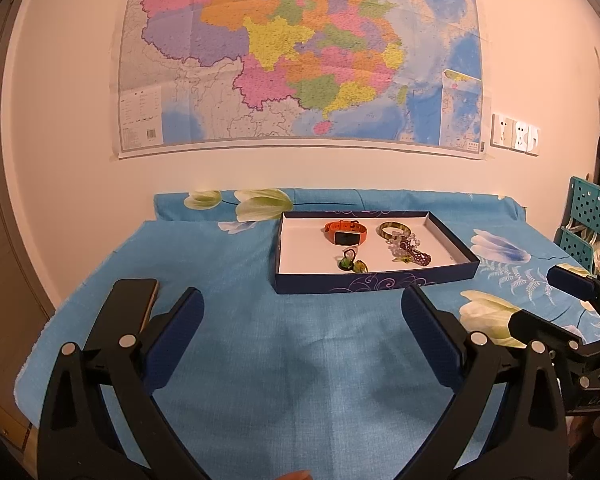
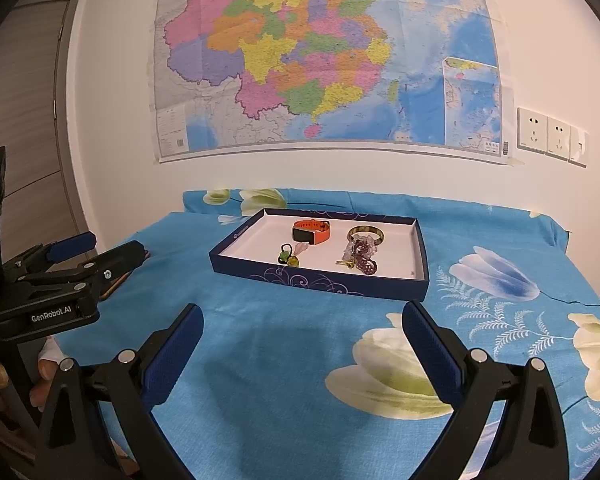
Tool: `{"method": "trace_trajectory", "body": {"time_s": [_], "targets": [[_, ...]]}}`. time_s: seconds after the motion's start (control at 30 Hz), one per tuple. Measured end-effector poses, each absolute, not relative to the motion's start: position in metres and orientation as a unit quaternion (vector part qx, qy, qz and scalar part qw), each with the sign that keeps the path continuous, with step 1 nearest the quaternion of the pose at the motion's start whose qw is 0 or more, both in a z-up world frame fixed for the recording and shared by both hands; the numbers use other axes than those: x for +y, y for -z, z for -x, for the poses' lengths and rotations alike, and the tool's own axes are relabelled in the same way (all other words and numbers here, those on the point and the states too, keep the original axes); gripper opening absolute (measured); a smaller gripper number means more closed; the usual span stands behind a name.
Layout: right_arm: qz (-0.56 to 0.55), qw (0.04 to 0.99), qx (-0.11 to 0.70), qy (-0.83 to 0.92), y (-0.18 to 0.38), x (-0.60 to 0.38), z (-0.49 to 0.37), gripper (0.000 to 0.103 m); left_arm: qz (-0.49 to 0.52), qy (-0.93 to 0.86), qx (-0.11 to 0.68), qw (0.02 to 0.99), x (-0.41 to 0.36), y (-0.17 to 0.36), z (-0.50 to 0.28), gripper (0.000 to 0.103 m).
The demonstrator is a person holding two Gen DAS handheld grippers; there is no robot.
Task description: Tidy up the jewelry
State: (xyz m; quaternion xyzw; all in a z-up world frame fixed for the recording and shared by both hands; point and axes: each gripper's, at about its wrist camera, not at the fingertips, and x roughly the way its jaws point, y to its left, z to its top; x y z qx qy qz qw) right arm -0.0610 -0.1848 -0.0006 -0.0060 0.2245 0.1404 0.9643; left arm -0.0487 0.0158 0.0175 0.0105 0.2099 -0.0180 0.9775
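Note:
A dark blue shallow box (image 1: pixel 372 282) (image 2: pixel 320 280) with a white floor sits on the blue flowered cloth. In it lie an orange watch (image 1: pixel 346 233) (image 2: pixel 311 231), a green-brown bangle (image 1: pixel 394 227) (image 2: pixel 365 233), a heap of purple and clear bead strands (image 1: pixel 410 250) (image 2: pixel 360 258) and a small green pendant piece (image 1: pixel 350 263) (image 2: pixel 289 258). My left gripper (image 1: pixel 302 300) is open and empty, low over the cloth in front of the box. My right gripper (image 2: pixel 303 316) is open and empty, also in front of the box.
A phone (image 1: pixel 154 300) lies on the cloth at the left, under my left gripper's outer finger. A large map (image 1: pixel 300 52) hangs on the wall behind the table. A teal perforated rack (image 1: pixel 588 220) stands at the right. The left gripper shows in the right wrist view (image 2: pixel 84 256).

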Motion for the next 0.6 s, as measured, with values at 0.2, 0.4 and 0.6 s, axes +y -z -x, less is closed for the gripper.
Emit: {"method": "trace_trajectory", "body": {"time_s": [0.2, 0.4, 0.6], "targets": [[0.004, 0.964, 0.225, -0.141, 0.0000, -0.1854, 0.0597, 0.096, -0.009, 0.017, 0.211, 0.977, 0.0161, -0.0175, 0.0487, 0.098], [0.002, 0.964, 0.226, -0.139, 0.0009, -0.1850, 0.0593, 0.096, -0.010, 0.018, 0.207, 0.978, 0.0150, -0.0183, 0.0499, 0.098], [0.002, 0.964, 0.226, -0.138, 0.0017, -0.1849, 0.0589, 0.096, -0.010, 0.019, 0.210, 0.977, 0.0155, -0.0178, 0.0476, 0.098]]}}
